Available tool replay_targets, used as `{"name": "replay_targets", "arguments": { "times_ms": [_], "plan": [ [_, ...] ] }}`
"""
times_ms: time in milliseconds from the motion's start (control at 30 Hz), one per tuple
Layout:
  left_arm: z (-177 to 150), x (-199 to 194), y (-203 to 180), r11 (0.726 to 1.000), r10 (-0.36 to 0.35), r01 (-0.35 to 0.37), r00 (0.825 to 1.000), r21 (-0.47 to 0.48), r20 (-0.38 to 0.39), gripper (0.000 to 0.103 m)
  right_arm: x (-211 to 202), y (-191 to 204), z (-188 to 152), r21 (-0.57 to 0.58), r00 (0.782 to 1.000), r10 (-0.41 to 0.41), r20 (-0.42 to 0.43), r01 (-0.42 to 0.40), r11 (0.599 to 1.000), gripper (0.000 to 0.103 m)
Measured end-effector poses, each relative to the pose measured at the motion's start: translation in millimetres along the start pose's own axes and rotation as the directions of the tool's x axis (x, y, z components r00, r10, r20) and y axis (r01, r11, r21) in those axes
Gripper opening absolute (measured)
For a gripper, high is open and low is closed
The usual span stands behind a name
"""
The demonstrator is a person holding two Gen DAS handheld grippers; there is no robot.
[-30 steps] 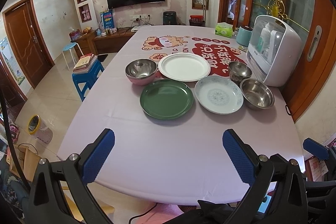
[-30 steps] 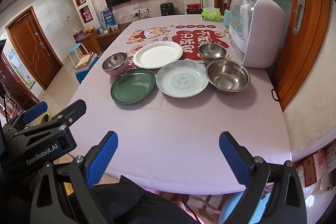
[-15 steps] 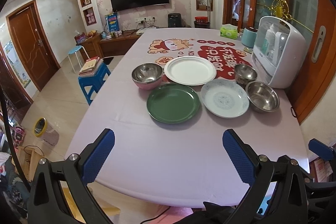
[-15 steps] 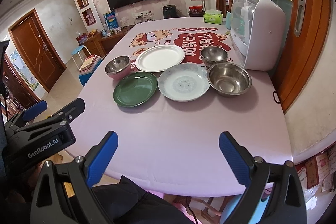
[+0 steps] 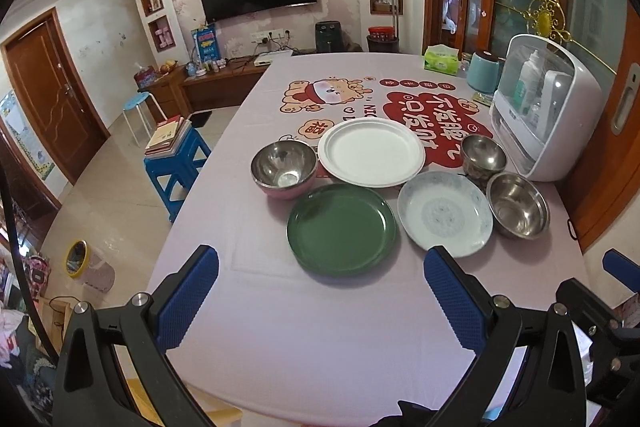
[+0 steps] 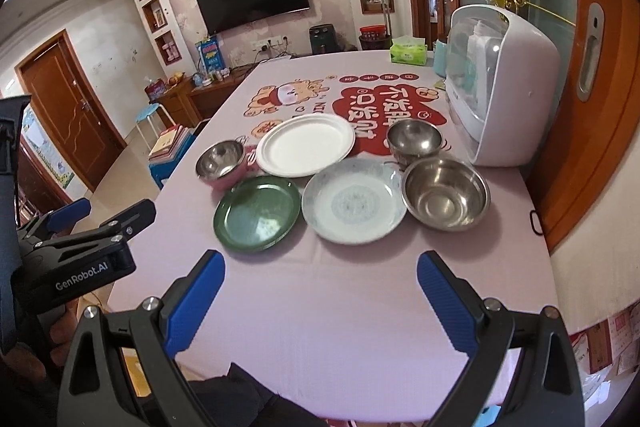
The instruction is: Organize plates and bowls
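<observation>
On the pink table (image 5: 320, 339) lie a green plate (image 5: 341, 228), a white plate (image 5: 372, 151) and a pale blue patterned plate (image 5: 445, 214). A steel bowl with a pink outside (image 5: 285, 167) stands left of them. Two steel bowls (image 5: 518, 205) (image 5: 483, 155) stand at the right. My left gripper (image 5: 321, 291) is open and empty, above the table just short of the green plate. My right gripper (image 6: 320, 291) is open and empty, short of the green plate (image 6: 257, 212) and blue plate (image 6: 354, 205). The left gripper's body (image 6: 76, 255) shows at the left.
A white countertop appliance (image 5: 546, 107) stands at the table's right edge by a wooden door. A teal jar (image 5: 483, 73) and a green tissue pack (image 5: 440, 59) sit behind it. A blue stool with books (image 5: 176, 155) stands on the floor to the left.
Both grippers have moved forward toward the dishes, which now look closer. Both stay open and empty. No dish has moved.
</observation>
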State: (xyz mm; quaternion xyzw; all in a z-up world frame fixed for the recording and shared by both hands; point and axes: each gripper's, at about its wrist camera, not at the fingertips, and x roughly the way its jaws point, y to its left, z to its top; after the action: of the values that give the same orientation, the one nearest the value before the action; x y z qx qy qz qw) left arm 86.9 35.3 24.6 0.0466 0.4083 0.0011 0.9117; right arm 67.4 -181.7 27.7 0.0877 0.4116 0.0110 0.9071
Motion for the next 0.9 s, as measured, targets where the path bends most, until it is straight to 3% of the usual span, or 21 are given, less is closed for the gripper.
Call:
{"name": "replay_targets", "arguments": {
  "times_ms": [333,900],
  "plan": [
    [65,53,18,0.999,-0.034,0.034,0.998,0.009,-0.057,0.102,42,-11,53,0.06,0.999,0.035,-0.014,-0.034,0.998,0.097],
    [172,156,31,0.996,-0.016,0.023,0.996,0.085,-0.085,0.102,141,-20,133,0.065,0.998,0.048,-0.043,-0.045,0.997,0.097]
  ]
}}
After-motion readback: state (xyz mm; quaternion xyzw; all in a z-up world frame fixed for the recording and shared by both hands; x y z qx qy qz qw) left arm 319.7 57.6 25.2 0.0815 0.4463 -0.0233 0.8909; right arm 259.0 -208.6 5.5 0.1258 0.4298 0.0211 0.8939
